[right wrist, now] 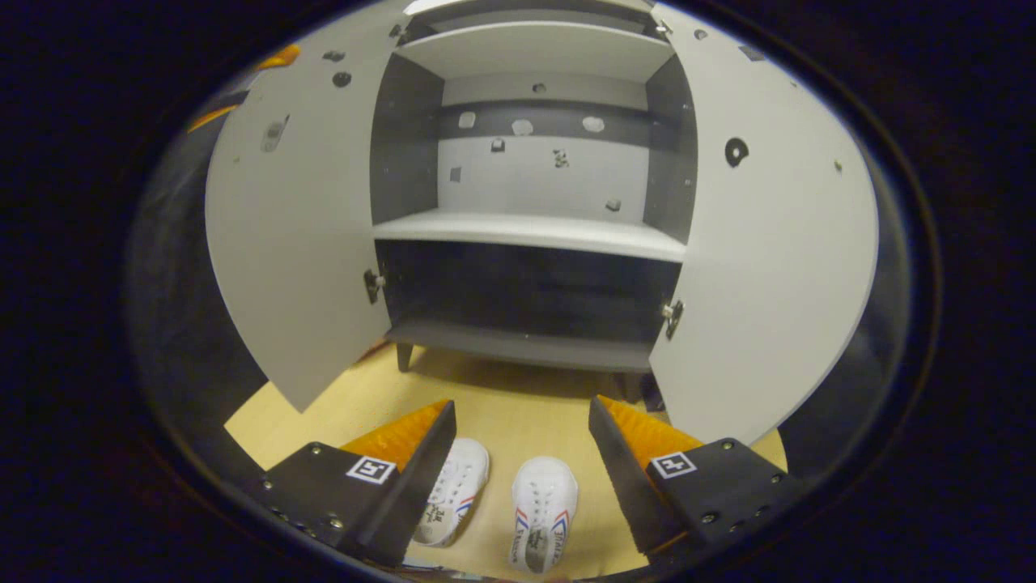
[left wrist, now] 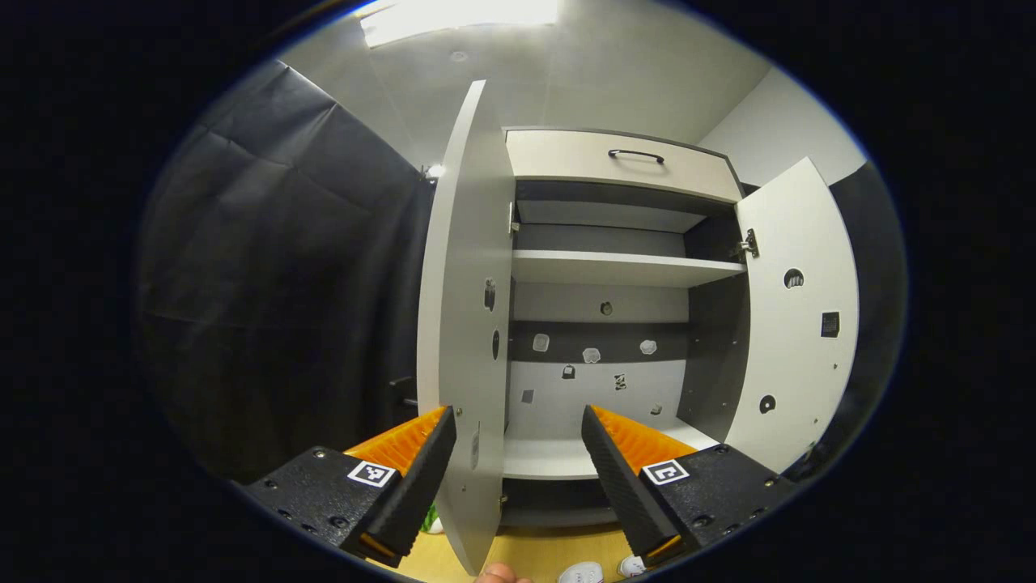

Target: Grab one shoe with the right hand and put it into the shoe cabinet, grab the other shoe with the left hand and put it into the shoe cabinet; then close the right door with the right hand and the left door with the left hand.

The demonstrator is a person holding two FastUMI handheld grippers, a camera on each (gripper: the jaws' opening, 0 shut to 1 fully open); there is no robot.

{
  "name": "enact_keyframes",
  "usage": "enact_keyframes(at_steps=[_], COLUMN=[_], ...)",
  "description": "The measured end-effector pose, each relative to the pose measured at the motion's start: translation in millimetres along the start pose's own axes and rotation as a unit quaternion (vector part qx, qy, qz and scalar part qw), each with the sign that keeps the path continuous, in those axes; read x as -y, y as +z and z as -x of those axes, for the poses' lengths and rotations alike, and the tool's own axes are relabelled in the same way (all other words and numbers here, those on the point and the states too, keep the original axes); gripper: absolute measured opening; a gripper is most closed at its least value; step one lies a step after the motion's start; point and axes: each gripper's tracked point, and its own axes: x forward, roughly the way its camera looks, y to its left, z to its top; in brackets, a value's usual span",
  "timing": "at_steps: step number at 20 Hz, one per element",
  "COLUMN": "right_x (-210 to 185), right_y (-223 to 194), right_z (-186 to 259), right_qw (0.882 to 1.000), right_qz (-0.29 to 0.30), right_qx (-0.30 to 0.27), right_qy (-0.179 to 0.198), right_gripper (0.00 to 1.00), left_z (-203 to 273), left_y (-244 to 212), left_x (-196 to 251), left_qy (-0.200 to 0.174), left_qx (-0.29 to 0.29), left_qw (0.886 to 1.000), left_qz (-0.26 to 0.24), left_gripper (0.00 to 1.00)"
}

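**Nothing stowed yet**

Both white sneakers, left one (right wrist: pixel 453 490) and right one (right wrist: pixel 544 510), sit on the wooden floor (right wrist: pixel 502 405) before the shoe cabinet (right wrist: pixel 530 227). Left door (right wrist: pixel 295 235) and right door (right wrist: pixel 769 259) stand open. Right gripper (right wrist: pixel 518 453) hovers spread above the pair; left gripper (left wrist: pixel 518 461) gapes empty, seemingly straddling the left door's edge.

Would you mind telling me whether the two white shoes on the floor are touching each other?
Apart. The right gripper view shows bare floor between the left shoe and the right shoe.

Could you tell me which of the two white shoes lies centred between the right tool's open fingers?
The right-hand shoe; it lies in the gap of the right tool, while the other shoe is partly hidden behind a finger.
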Motion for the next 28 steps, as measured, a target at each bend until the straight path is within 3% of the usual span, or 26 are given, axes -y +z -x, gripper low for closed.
enact_keyframes(at_steps=[5, 7, 8, 10, 13, 15, 16, 21, 22, 24, 25, 26, 27, 28], right_x=[-1.1, 2.2, 3.9, 6.3, 5.5, 8.4, 8.7, 5.6, 7.7, 4.8, 4.8, 4.3, 8.3, 10.3], right_y=[-101.5, -128.7, -139.4, -160.0, -190.5, -205.4, -213.8, -221.9, -220.2, -220.0, -220.9, -215.3, -218.1, -213.7], right_z=[-17.3, -21.9, -21.8, -24.8, -28.4, -30.2, -30.8, -35.5, -31.8, -29.0, -35.5, -33.0, -32.1, -31.8], right_qw=[0.996, 0.994, 0.993, 0.991, 0.986, 0.984, 0.983, 0.979, 0.978, 0.980, 0.980, 0.982, 0.980, 0.981], right_qz=[0.014, 0.015, 0.015, 0.019, 0.040, 0.058, 0.065, 0.146, 0.150, 0.137, 0.130, 0.123, 0.126, 0.114], right_qx=[-0.088, -0.111, -0.120, -0.136, -0.159, -0.170, -0.173, -0.140, -0.140, -0.144, -0.147, -0.146, -0.154, -0.154], right_qy=[0.005, 0.000, -0.001, -0.006, -0.004, -0.009, -0.009, -0.029, -0.025, -0.017, -0.015, -0.013, -0.012, -0.011], right_gripper=[0.94, 0.92, 0.82, 0.74, 0.74, 0.47, 0.47, 0.44, 0.27, 0.26, 0.08, 0.08, 0.01, 0.03], left_z=[-2.2, -2.9, -3.8, -4.2, -4.3, -4.1, -3.7, -3.0, -2.4, -2.0, -1.3, -0.7, -0.5, -0.2], left_y=[-2.7, -5.0, -6.0, -7.4, -8.9, -8.8, -8.6, -11.1, -11.7, -11.6, -11.7, -11.2, -10.4, -9.5], left_x=[1.5, 1.9, 1.8, 2.2, 2.5, 2.6, 2.2, 1.4, 1.5, 1.1, 1.0, 0.5, 0.5, -0.1], left_qy=[-0.006, -0.008, -0.007, -0.007, -0.008, -0.008, -0.007, -0.005, -0.004, -0.002, -0.001, 0.000, 0.001, 0.002], left_qx=[-0.005, -0.010, -0.013, -0.017, -0.019, -0.020, -0.021, -0.027, -0.027, -0.028, -0.027, -0.026, -0.025, -0.024], left_qw=[1.000, 1.000, 1.000, 1.000, 1.000, 1.000, 1.000, 1.000, 1.000, 1.000, 1.000, 1.000, 1.000, 1.000], left_qz=[-0.015, -0.015, -0.014, -0.014, -0.018, -0.017, -0.016, -0.011, -0.010, -0.007, -0.006, -0.006, -0.006, -0.006], left_gripper=[0.95, 0.95, 0.95, 0.95, 0.95, 0.95, 0.95, 0.95, 0.95, 0.95, 0.95, 0.95, 0.95, 0.95])
